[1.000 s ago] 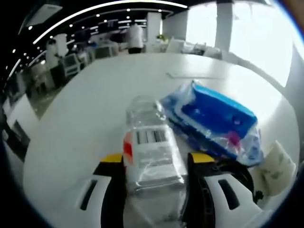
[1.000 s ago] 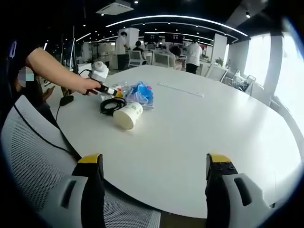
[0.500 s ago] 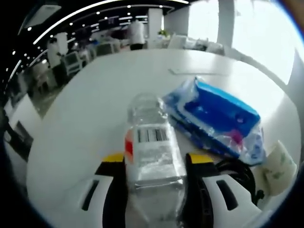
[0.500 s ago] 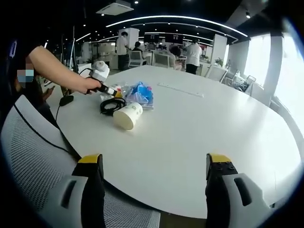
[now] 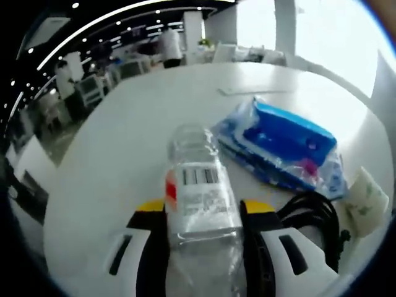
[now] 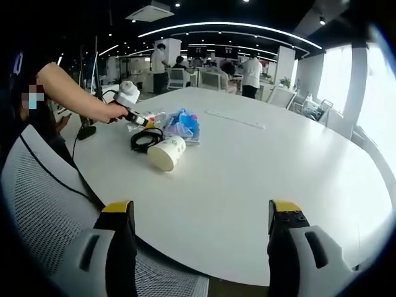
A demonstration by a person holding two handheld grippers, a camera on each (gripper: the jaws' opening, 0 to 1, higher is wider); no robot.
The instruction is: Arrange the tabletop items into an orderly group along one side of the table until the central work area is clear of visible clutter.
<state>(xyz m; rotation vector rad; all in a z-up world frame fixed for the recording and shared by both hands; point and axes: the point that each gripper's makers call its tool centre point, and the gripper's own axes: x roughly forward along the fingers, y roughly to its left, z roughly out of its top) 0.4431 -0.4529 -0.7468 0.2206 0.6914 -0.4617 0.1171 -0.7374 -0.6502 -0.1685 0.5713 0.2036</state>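
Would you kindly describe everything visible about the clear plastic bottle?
The clear plastic bottle is transparent and crinkled, with a white barcode label edged in red-orange. It lies lengthwise between the jaws of the left hand-held gripper, which close on its sides. It sits over the white table, beside the blue packet. Its cap cannot be made out.

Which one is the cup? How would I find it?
Look at the big white table, near the edge closest to the person's arm, where a small pile of things sits. The cup lies tipped on its side beside the black cable; it is the pale paper one, unlike the blue packet.
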